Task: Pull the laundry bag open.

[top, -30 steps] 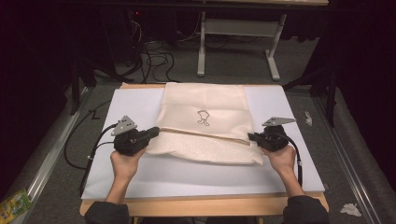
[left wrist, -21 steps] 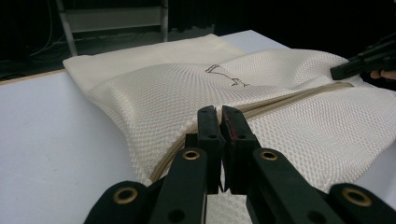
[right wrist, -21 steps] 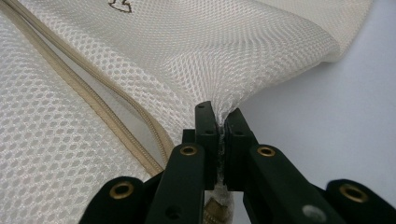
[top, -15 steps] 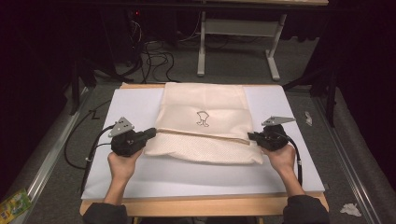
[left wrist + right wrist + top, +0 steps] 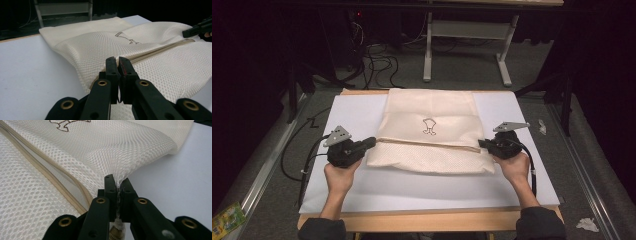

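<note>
Across the middle of the white board (image 5: 362,185) that covers the table lies a cream mesh bag (image 5: 432,117), its far edge at the board's far edge and its near edge well short of the board's near edge. A wooden strip of the table (image 5: 427,219) shows along the near side.

The bag is the largest item. Its fabric is an open-weave net (the holes are plain in both gripper views), so it should be judged light, soft and limp. It will sag and drape when lifted, not hold a shape. A small dark printed figure (image 5: 428,126) sits near its centre. A zip (image 5: 427,143) runs across the bag from its left edge to its right edge.

The left gripper (image 5: 369,142) is at the left end of the zip line. Its jaws are closed; the left gripper view shows them meeting at the bag's edge, but whether mesh is pinched between them cannot be told. The right gripper (image 5: 482,145) is at the right end. Its jaws are closed on a gathered fold of mesh, which puckers upward from them in the right gripper view.

Handling judgement: take hold at the two side edges near the zip, where the stitched tape is firmer than bare net. Grip lightly, since net may snag or stretch.
</note>
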`<state>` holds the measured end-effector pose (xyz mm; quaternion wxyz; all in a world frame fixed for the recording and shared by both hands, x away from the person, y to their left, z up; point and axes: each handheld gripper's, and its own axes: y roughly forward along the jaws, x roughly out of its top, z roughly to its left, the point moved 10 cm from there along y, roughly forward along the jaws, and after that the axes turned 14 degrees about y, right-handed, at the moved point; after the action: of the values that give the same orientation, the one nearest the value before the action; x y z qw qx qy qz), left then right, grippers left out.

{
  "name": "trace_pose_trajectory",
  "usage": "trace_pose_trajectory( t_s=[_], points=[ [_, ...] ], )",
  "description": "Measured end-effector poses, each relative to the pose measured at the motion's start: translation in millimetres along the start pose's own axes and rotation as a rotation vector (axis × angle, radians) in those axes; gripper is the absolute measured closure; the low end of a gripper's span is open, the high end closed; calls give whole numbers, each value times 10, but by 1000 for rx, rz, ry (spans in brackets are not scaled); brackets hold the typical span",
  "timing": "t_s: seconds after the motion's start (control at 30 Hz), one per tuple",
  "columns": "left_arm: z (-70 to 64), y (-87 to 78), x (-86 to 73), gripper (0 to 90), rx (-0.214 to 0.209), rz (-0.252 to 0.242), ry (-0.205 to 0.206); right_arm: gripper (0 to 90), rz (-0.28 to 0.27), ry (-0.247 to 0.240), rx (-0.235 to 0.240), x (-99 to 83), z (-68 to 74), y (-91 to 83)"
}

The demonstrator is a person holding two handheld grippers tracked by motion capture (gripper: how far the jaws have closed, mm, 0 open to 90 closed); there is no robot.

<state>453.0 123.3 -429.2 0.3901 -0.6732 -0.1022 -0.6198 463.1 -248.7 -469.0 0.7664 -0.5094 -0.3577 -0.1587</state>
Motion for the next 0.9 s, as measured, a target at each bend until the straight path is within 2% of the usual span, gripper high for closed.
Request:
trace_pose_trajectory(
  t_s=[0.1,0.33,0.63,0.7,0.77,0.9],
  points=[
    [16,-7,-16,877,11,9,8,884,-3,-5,1,10,1,-5],
    [89,-78,-111,877,16,14,-20,885,2,-2,-17,-17,-61,-4],
    [87,-81,-149,877,9,13,-22,885,-6,-3,-14,-2,-59,-13],
    [100,-93,-163,877,20,20,-20,885,-9,6,-22,-2,-90,-30],
    [101,-109,-184,878,13,21,-30,886,-9,15,-19,-12,-112,-45],
    [98,-103,-220,878,15,40,-21,887,-19,24,-16,-18,-127,-48]
  ],
)
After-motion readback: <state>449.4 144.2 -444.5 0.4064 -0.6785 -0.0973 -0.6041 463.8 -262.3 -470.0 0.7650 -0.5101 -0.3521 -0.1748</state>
